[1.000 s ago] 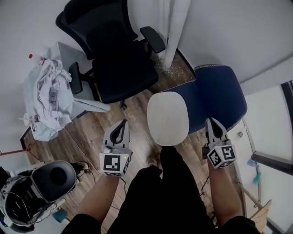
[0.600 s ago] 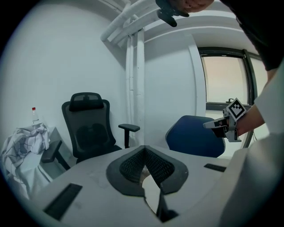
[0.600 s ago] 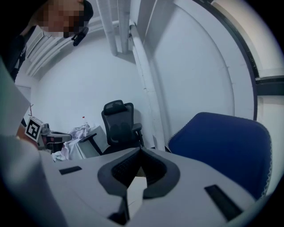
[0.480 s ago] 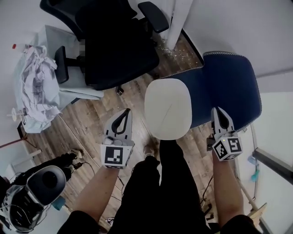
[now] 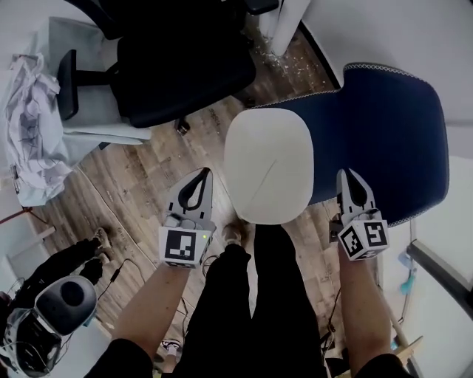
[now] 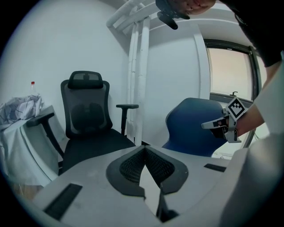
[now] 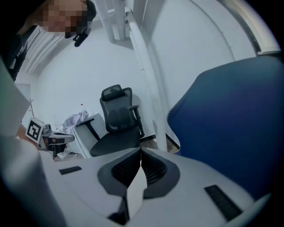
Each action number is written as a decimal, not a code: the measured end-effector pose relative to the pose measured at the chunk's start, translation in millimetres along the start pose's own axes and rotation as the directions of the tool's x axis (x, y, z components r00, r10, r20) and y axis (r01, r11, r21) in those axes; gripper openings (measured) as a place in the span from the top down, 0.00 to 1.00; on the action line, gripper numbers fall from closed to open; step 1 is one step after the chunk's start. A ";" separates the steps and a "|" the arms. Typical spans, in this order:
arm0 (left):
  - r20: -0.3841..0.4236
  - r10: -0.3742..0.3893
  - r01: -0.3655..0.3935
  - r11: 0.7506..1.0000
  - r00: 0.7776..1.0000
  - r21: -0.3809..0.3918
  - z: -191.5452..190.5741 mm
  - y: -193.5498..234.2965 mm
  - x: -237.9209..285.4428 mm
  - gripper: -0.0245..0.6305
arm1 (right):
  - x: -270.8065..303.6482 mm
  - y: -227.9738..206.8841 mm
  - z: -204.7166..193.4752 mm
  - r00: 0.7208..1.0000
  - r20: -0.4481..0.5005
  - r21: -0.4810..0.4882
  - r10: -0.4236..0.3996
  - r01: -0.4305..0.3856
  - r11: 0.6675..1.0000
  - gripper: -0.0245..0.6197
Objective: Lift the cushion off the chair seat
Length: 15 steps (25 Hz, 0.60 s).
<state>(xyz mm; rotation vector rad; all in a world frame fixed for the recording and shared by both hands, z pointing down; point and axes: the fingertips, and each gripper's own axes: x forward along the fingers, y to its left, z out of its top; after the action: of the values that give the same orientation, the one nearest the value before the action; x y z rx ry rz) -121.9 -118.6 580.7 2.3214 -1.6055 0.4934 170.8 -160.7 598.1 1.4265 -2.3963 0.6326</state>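
A white rounded cushion (image 5: pixel 268 166) lies on the front of the blue chair's seat (image 5: pixel 384 140). My left gripper (image 5: pixel 203 174) hangs over the wood floor just left of the cushion, jaws shut with nothing in them. On the other side, my right gripper (image 5: pixel 346 176) sits over the blue seat's near edge, also shut and empty. Neither touches the cushion. The left gripper view looks past its closed jaws (image 6: pixel 144 149) to the blue chair (image 6: pixel 195 133) and the right gripper (image 6: pixel 214 125). The right gripper view shows closed jaws (image 7: pixel 141 153) beside the blue chair (image 7: pixel 235 119).
A black office chair (image 5: pixel 177 66) stands at the back left, beside a white surface piled with crumpled cloth (image 5: pixel 26 125). A white pillar (image 5: pixel 284 18) rises behind the cushion. The person's black-trousered legs (image 5: pixel 251 310) stand in front of it. A helmet-like device (image 5: pixel 52 310) and cables lie lower left.
Both grippers have come down and stayed shut. In the head view the cushion and blue chair now look larger and closer, and the office chair has slid toward the top edge.
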 end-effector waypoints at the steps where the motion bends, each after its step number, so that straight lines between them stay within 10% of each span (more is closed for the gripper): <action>1: -0.001 -0.008 0.008 1.000 1.000 -0.005 -6.4 -4.3 3.2 0.96 | 3.0 -0.7 -9.0 1.000 -0.012 -0.002 0.004 -0.004 1.000 0.94; 15: -0.143 -0.060 0.050 0.996 0.988 -0.072 -106.1 8.5 50.7 0.96 | 68.9 -12.9 -100.4 0.982 -0.186 0.044 -0.008 0.016 0.999 0.94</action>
<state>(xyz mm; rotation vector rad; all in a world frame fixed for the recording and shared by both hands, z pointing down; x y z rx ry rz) -126.1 -120.8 698.5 2.2183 -1.4647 0.5715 151.2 -167.9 718.8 1.3344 -2.2403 0.7854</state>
